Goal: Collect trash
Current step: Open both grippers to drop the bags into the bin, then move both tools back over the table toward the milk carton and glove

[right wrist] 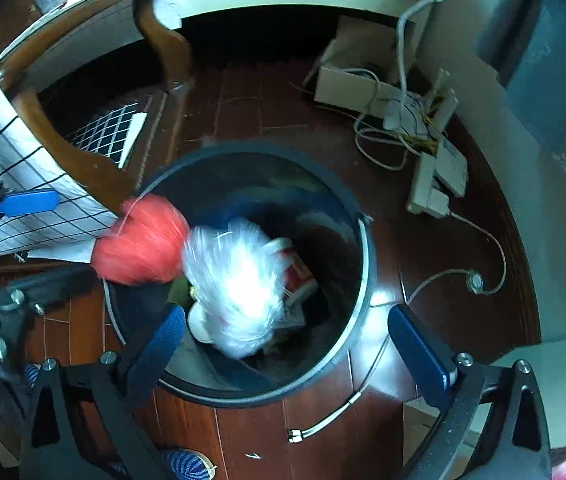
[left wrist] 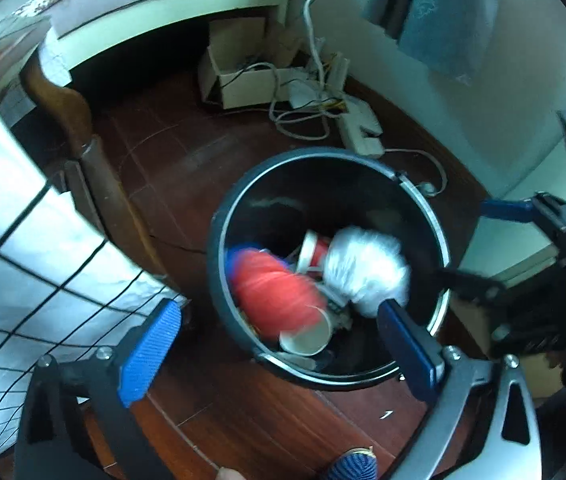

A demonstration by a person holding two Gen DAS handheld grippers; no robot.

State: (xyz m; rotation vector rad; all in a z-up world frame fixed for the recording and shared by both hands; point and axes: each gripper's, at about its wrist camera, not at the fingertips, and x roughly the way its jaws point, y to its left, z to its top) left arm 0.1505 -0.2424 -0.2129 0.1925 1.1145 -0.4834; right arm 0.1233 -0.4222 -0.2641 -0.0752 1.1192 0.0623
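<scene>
L tool [left wrist: 279, 344]: released, nothing gripped, over bin [left wrist: 219, 256].
R tool [right wrist: 295, 344]: released too.
Red bag [left wrist: 275, 288]: blurred, at bin's left rim.
White bag [left wrist: 367, 268]: blurred, right of red, above cups [left wrist: 307, 338].
Bin: on wood floor [left wrist: 171, 168], near bed.

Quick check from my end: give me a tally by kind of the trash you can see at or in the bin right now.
Red plastic bag: 1
White plastic bag: 1
Paper cups: 2, one red-and-white and one lying with its white mouth showing
Total: 4 pieces seen at the black bin; both bags are motion-blurred, and smaller scraps beneath are too unclear to count.
</scene>
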